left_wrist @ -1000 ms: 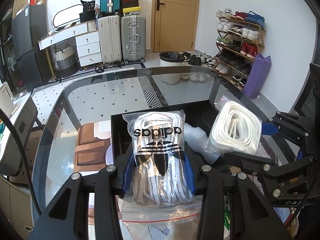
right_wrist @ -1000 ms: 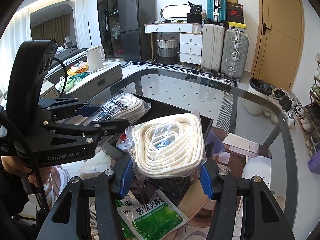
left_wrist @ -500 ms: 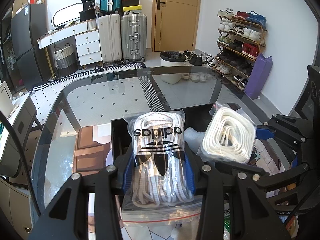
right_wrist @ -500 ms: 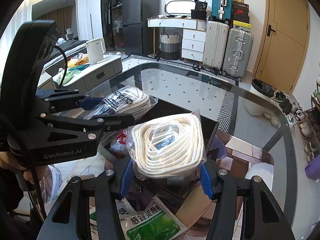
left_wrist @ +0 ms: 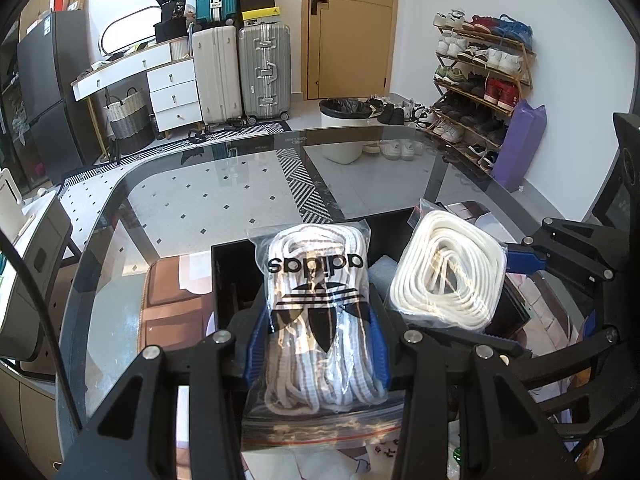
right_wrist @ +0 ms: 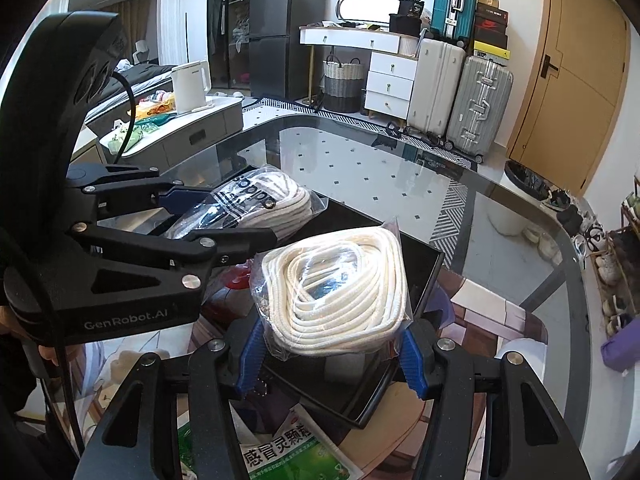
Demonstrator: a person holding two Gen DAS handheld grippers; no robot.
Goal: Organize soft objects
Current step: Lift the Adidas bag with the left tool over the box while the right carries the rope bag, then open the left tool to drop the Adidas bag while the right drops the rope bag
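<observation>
Left hand-held gripper (left_wrist: 318, 344): closed on the adidas bag of striped laces (left_wrist: 320, 316), blue pads pressed into both sides of the bundle, bag held just above the black box (left_wrist: 224, 280).
Right hand-held gripper (right_wrist: 328, 354): closed on the bag of white cord (right_wrist: 334, 290), jaws set wide around the coil, pads biting the lower edge only.
Position of the bags: both held over the black box, side by side, apparently not touching; cord bag toward the box's right end, adidas bag toward its left.
Box contents: something pale and plastic-wrapped (left_wrist: 382, 276) visible between the two bags; rest hidden.
Counter (left_wrist: 192, 200): glass, with a green sachet (right_wrist: 280, 454) lying near the front edge, outside the box.
Step in hand, as judged: lowering both bags into the box.
Doing it well: bags brought down level and parallel to the box walls; kept apart so the loose plastic did not snag; released only once the bundle rested on something, one bag at a time.
Handling: soft, springy coils in slippery film; likely to slump or slide on release, so a low drop preferred.
Risk: cord bag gripped near its edge, prone to tipping out over the right wall.
</observation>
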